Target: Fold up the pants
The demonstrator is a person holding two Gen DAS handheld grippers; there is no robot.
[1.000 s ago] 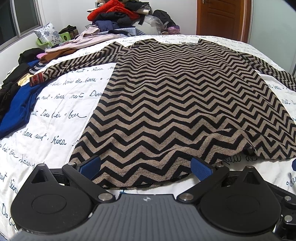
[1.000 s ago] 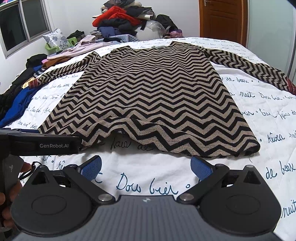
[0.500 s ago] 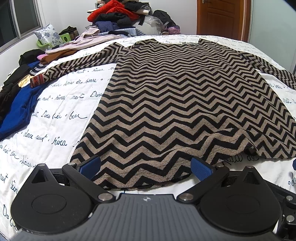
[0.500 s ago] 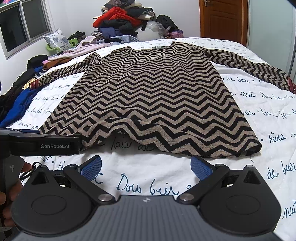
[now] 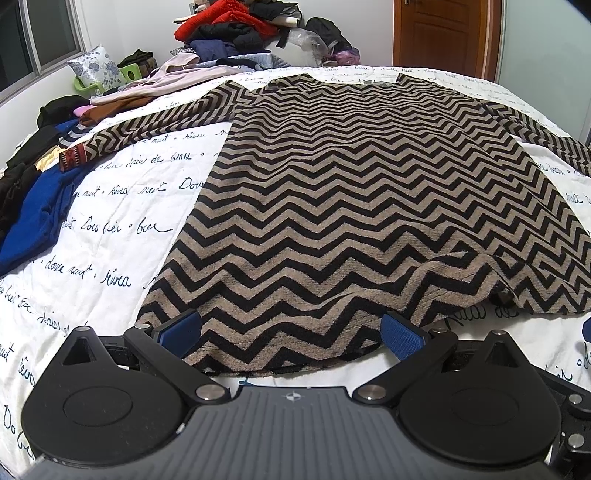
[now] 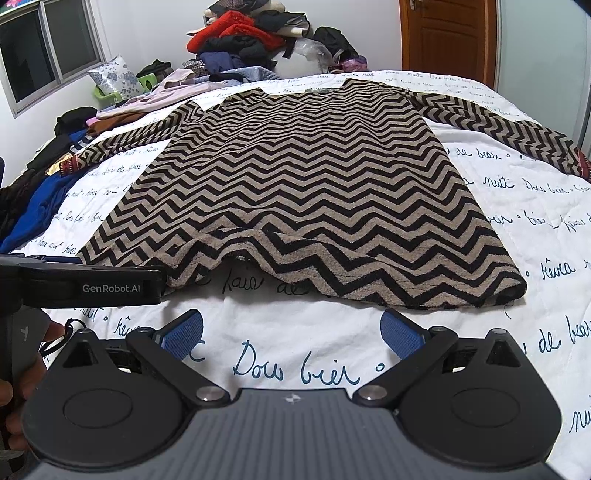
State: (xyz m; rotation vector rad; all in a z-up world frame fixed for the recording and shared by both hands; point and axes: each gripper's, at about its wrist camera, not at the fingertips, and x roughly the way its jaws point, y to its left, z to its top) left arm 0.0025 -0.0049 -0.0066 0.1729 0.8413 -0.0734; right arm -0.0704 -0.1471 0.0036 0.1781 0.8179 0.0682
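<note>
A tan and black zigzag garment point(image 5: 354, 206) lies spread flat on the white bedspread point(image 5: 110, 206), with long sleeves out to both sides; it looks like a long-sleeved top. It also shows in the right wrist view point(image 6: 303, 192). My left gripper point(image 5: 291, 332) is open and empty, its blue pads straddling the near hem at the garment's left corner. My right gripper point(image 6: 291, 332) is open and empty, a little short of the near hem, over bare bedspread point(image 6: 295, 365). The left gripper's body point(image 6: 85, 286) shows at the left of the right wrist view.
A pile of clothes point(image 5: 240, 29) is stacked at the head of the bed. More clothes, including a blue one point(image 5: 37, 214), lie along the left edge. A wooden door point(image 5: 443, 33) stands at the back right. A window point(image 6: 48, 48) is on the left wall.
Both grippers have shifted only slightly; the right wrist view has drawn back a touch. The garment has not moved and both grippers stay open.
</note>
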